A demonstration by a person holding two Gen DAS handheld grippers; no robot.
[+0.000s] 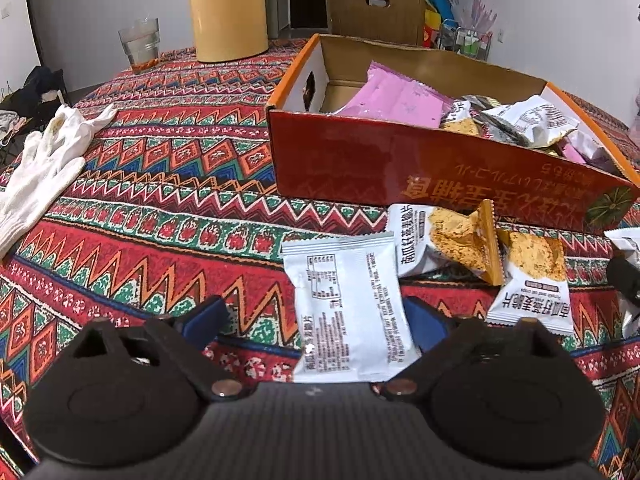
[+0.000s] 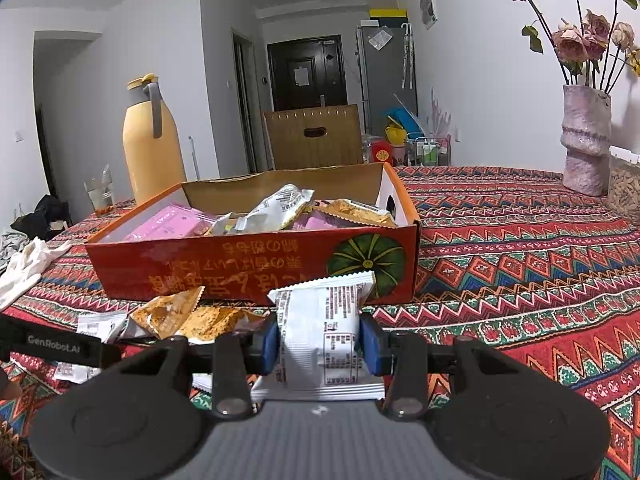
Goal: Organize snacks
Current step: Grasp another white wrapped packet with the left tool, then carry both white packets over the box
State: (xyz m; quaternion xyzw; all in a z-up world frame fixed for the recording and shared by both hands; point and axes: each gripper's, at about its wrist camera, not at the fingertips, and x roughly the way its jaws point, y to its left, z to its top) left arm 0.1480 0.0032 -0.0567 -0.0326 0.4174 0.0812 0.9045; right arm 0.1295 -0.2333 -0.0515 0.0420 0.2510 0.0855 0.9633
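A red and orange cardboard box [image 1: 400,168] stands on the patterned tablecloth and holds pink and white snack packets; it also shows in the right wrist view [image 2: 248,264]. My left gripper [image 1: 316,320] is open, its blue pads on either side of a white snack packet [image 1: 348,304] lying face down on the cloth. Two more white packets with orange pictures [image 1: 448,240] lie just in front of the box. My right gripper [image 2: 320,340] is shut on a white snack packet [image 2: 320,320], held in front of the box's near wall.
White gloves [image 1: 44,160] lie at the left. A yellow thermos [image 1: 226,8] and a glass [image 1: 140,44] stand at the back left. A vase of flowers [image 2: 586,140] stands at the far right. Loose packets [image 2: 180,316] lie left of my right gripper.
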